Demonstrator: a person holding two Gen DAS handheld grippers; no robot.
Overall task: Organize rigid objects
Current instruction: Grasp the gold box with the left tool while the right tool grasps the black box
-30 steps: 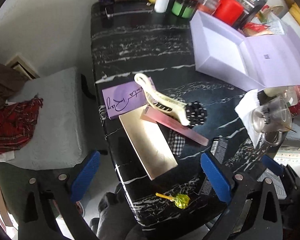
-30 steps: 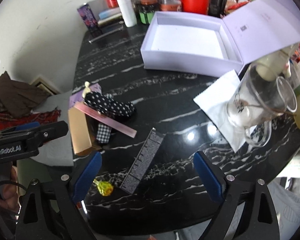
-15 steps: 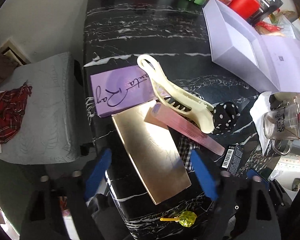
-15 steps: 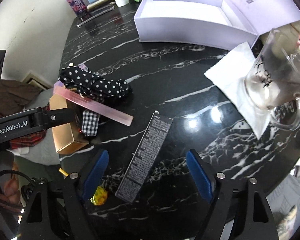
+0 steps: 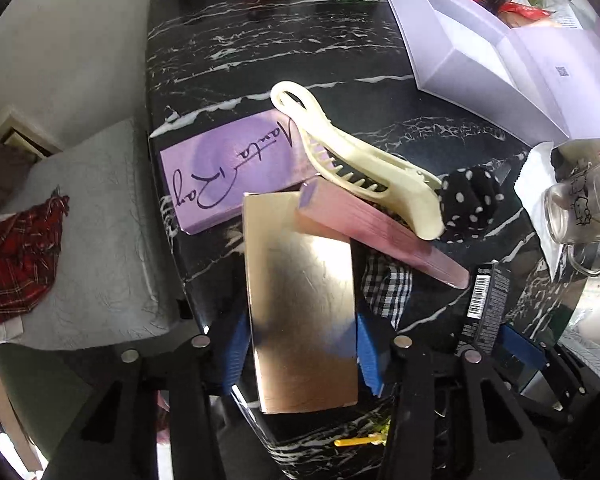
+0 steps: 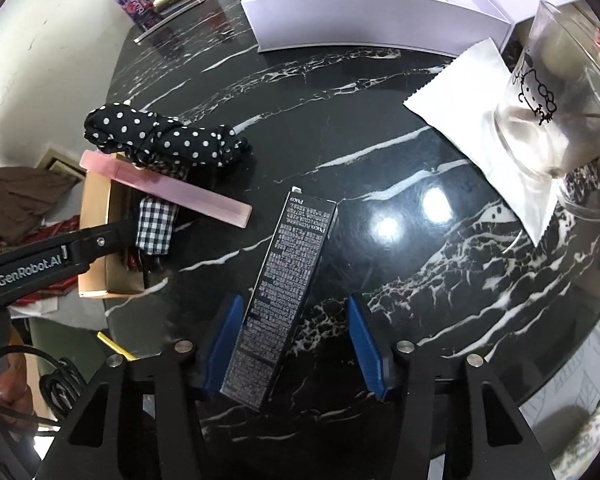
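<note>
The gold box (image 5: 304,312) lies at the near left edge of the black marble table (image 5: 260,52), between the blue pads of the left gripper (image 5: 300,352). The pads sit against both long sides of the box; contact appears firm, though the lower pad faces are hidden. A pink bar (image 5: 380,232) rests across the far end of the box, with a cream hair clip (image 5: 352,160) over it and a purple box (image 5: 232,172) just beside.

The black carton (image 6: 288,272) lies flat near the table's front edge. The right gripper (image 6: 296,344) straddles its near end with jaws wide: the left pad is close to the carton, the right pad is well apart.

A polka-dot fabric bundle (image 6: 160,138) lies beyond the pink bar. An open lavender box (image 6: 364,12) stands at the far side. A glass mug (image 6: 556,120) rests on a white sachet (image 6: 480,92).
</note>
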